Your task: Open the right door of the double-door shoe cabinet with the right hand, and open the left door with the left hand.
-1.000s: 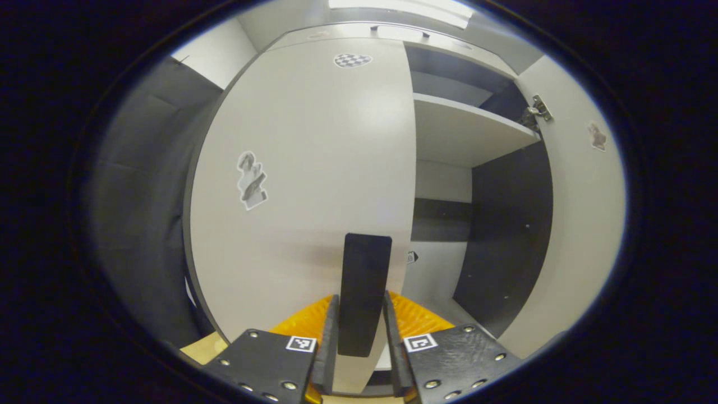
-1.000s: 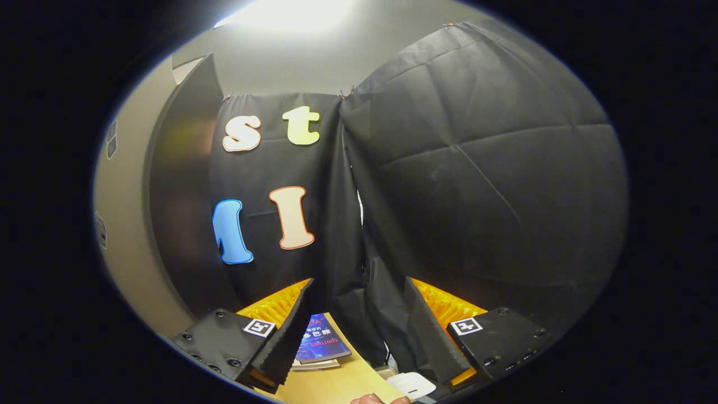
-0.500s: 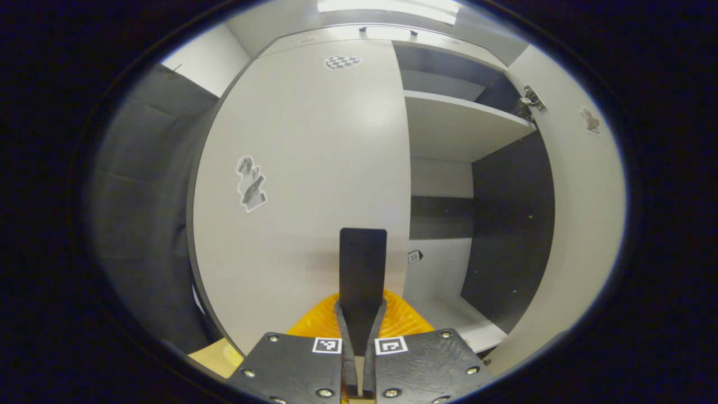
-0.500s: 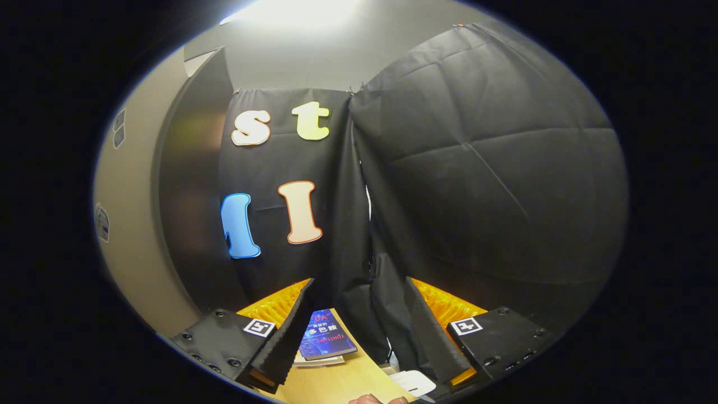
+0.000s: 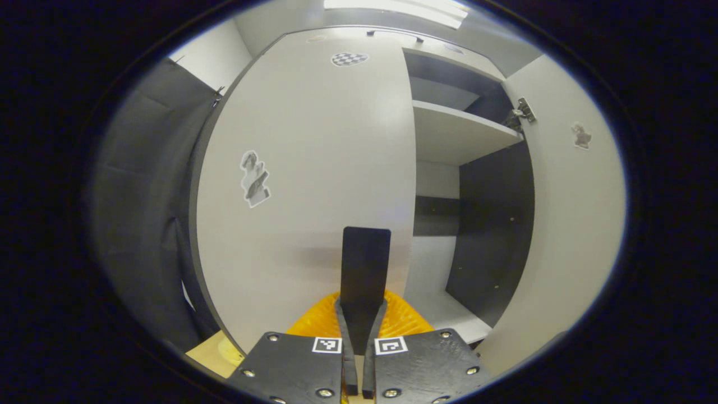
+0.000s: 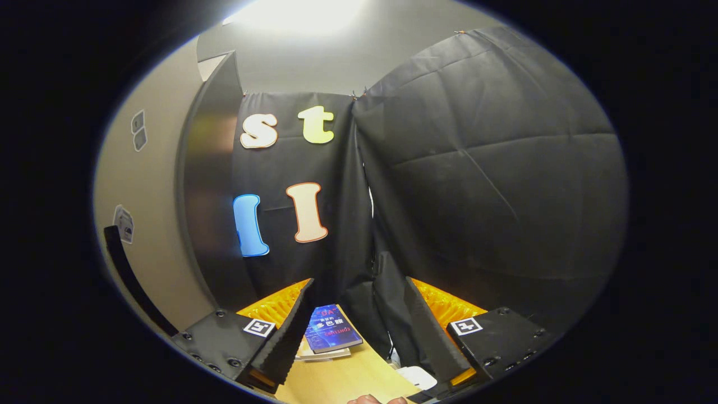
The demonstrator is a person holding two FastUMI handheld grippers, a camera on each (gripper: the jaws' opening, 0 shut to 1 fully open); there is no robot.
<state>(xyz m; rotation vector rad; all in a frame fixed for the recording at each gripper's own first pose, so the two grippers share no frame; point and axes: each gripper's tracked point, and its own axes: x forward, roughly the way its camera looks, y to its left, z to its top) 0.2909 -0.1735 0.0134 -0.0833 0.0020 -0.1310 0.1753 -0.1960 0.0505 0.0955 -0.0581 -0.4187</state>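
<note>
— Black handle point(image 5: 365, 269), flat and upright, is what the left gripper point(image 5: 359, 314) has pinched: its two fingers are pressed in on the handle's lower end at 6 o'clock in the left gripper view.

— And the door it belongs to?

— Handle sits along the right edge of the left door point(image 5: 314, 168), a pale panel that runs from 6 up to 12 o'clock and looks shut or nearly so. It carries a sticker point(image 5: 254, 178) at about 10 o'clock and a checkered marker point(image 5: 349, 58) near 12.

— What about the other side?

— At 3 o'clock the right door point(image 5: 572, 213) is swung wide, with a hinge point(image 5: 523, 111) at 2 o'clock. Between the doors the cabinet's inside shows: a pale shelf point(image 5: 457, 132) at 1 o'clock and a dark side wall point(image 5: 493, 235) below it.

— Right hand?

— In the right gripper view the right gripper point(image 6: 359, 320) has its fingers spread apart, nothing between them, facing the black cloth wall point(image 6: 482, 185). A book point(image 6: 331, 336) lies on the wooden table point(image 6: 348, 381) just beyond the fingers at 6 o'clock. At 9 o'clock stands a pale door panel point(image 6: 151, 185) with a curved black handle point(image 6: 129, 280) toward 8 o'clock. A bit of a hand point(image 6: 376, 399) peeks in at the very bottom.
</note>
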